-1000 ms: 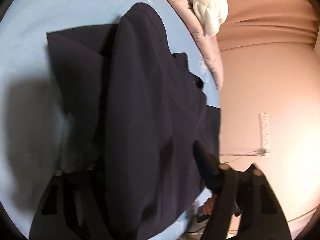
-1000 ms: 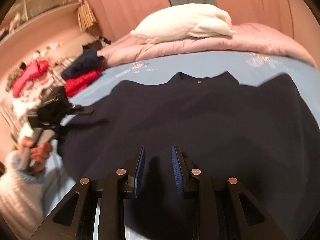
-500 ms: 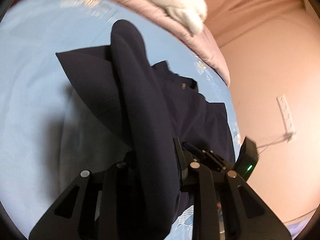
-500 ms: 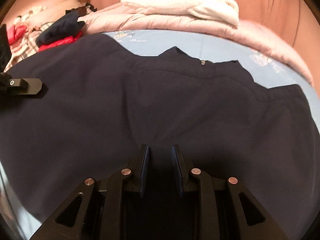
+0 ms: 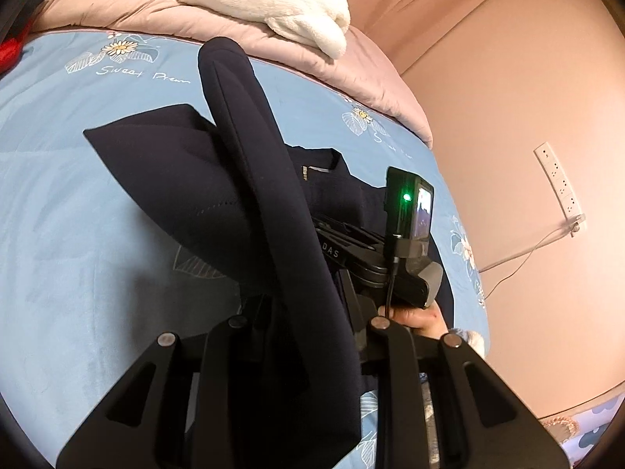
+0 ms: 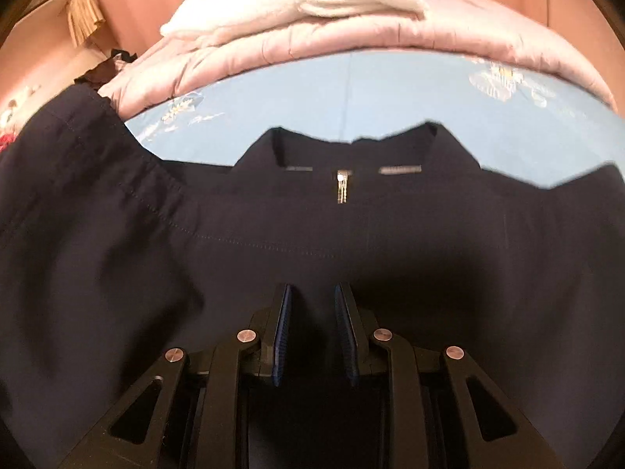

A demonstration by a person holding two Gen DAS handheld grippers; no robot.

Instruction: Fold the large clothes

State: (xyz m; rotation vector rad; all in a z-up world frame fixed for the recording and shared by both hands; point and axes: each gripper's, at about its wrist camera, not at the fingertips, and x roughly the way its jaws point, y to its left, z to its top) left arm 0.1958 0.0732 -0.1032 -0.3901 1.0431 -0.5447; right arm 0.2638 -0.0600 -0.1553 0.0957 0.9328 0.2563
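Observation:
A large navy garment (image 5: 187, 179) with a zip collar lies on the light blue bed sheet (image 5: 58, 234). My left gripper (image 5: 297, 305) is shut on a thick fold of it (image 5: 273, 211), lifted above the bed; the cloth hides the fingertips. In the right wrist view the garment (image 6: 351, 234) fills the lower frame, its collar and zip pull (image 6: 341, 183) facing me. My right gripper (image 6: 314, 305) hovers low over the cloth, jaws slightly apart with nothing between them. It also shows in the left wrist view (image 5: 383, 250), held by a hand.
A pink quilt (image 6: 351, 39) with a white blanket (image 6: 297, 4) on top lies at the head of the bed. A pink wall with a socket strip and cable (image 5: 558, 183) is to the right. Red and dark clothes (image 5: 9, 51) lie far left.
My left gripper has swung its lifted fold toward the right gripper, which now appears close in front. The right gripper has moved forward over the garment toward the collar.

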